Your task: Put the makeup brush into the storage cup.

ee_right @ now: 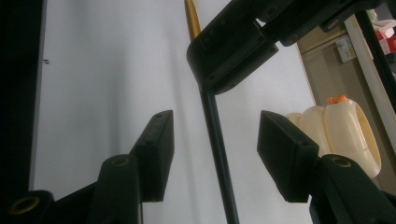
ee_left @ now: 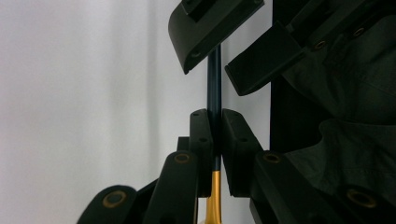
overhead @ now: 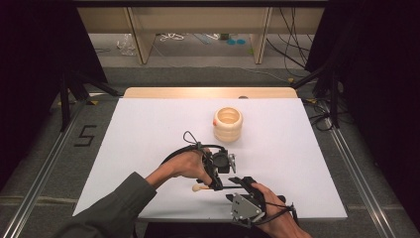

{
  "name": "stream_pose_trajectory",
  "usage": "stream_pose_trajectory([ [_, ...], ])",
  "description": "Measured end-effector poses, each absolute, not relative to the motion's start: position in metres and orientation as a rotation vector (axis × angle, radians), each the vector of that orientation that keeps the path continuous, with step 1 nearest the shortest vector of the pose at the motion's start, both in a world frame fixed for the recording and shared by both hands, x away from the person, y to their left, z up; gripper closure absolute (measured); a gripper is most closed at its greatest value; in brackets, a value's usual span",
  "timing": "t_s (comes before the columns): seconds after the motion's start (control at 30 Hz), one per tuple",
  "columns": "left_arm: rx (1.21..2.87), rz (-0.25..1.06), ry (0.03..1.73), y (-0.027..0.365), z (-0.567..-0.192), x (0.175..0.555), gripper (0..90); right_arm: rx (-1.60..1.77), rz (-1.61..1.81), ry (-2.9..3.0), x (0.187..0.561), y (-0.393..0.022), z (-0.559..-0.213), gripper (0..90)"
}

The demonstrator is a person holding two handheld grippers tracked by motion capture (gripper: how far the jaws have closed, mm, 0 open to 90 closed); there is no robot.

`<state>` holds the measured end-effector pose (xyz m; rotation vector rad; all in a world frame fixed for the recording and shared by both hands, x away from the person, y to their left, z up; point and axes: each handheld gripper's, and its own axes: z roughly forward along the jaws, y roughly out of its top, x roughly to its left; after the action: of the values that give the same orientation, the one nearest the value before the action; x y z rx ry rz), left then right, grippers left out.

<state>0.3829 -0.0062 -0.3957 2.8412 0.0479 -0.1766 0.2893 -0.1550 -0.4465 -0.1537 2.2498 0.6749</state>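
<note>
Left tongs (ee_left: 215,140) are clamped tight on a thin dark brush handle (ee_left: 214,88) with a gold ferrule, down at 6 o'clock on the white counter (overhead: 148,129). Right tongs (ee_right: 215,154) sit open around the handle, pads not touching. I'd center the stick before squeezing; the cream ribbed holder (overhead: 228,124) waits at 12.

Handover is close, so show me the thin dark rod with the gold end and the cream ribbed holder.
thin dark rod with gold end (ee_right: 215,140), right gripper view, mid-shaft.
cream ribbed holder (overhead: 227,130), high view, outer wall.
</note>
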Motion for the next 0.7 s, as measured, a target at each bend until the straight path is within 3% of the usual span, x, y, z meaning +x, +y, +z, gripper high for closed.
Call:
stream_pose_trajectory([
  [0.7,2.856,-0.195,0.029,-0.0083,-0.3959,0.3818,83.2,-0.199,0.626,2.255,0.2865,-0.1506,-0.4473,64.8],
])
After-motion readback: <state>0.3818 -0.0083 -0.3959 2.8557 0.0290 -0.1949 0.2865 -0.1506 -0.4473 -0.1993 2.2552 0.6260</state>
